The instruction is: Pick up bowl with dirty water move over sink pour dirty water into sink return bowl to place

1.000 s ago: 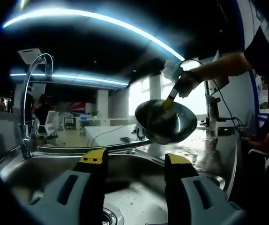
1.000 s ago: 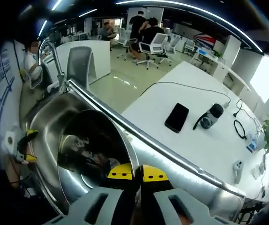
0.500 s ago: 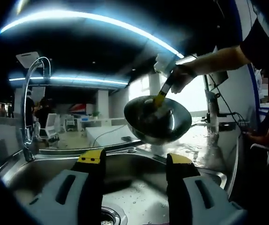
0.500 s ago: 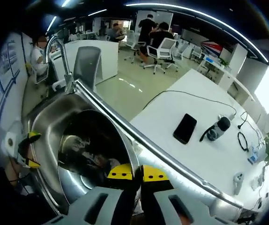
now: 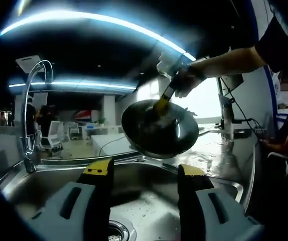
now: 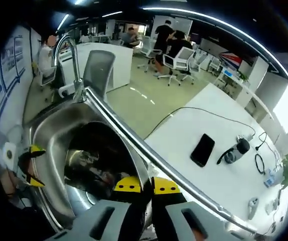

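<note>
Currently, left gripper view: we're holding the left gripper [image 5: 141, 173] wide apart, empty, low over the sink [image 5: 224, 183]. We're seeing the right gripper [image 5: 165, 98] pinching the bowl [image 5: 159, 129] by its far rim, raised and tilted above the basin. One-edge grip could slip; splashing likely.

Right gripper view: our right gripper [image 6: 140, 185] is clamping the bowl [image 6: 101, 165] rim; steel, dark inside, hanging over the sink [image 6: 48, 138].
</note>
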Motion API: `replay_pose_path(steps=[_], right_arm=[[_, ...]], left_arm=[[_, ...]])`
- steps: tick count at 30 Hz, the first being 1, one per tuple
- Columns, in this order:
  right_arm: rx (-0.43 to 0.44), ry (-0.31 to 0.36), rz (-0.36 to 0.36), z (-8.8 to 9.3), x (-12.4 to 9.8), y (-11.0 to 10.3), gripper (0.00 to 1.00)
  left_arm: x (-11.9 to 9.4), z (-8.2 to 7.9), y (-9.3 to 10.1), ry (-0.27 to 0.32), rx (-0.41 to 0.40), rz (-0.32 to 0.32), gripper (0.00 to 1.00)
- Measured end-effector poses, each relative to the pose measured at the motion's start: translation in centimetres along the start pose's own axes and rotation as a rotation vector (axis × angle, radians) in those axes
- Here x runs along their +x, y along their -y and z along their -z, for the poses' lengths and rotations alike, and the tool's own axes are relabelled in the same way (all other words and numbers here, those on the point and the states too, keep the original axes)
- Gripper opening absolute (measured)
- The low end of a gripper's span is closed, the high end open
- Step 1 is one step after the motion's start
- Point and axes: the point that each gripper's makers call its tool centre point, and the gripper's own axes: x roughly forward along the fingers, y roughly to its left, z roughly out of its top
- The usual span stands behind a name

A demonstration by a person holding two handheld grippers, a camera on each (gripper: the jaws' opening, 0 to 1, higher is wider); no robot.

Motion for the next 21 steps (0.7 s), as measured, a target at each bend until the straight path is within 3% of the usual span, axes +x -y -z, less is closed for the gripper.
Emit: replay_pose_path(steps=[14, 16, 21], right_arm=[[-0.101, 0.082, 0.014, -2.2, 0.2, -1.5, 0.0], [-0.176, 0.104, 0.035, -2.8, 0.2, -1.5, 0.0], [-0.227, 0.123, 0.037, -3.2, 0.3, -2.0, 0.0]], left_arm=[[0.3, 0.2, -0.1, 0.003, 0.008, 0.016, 0.5], [0.3, 0.2, -0.1, 0.005, 0.01, 0.016, 0.49], [0.4, 0.4, -0.1, -0.001, 0.019, 0.016, 0.49]])
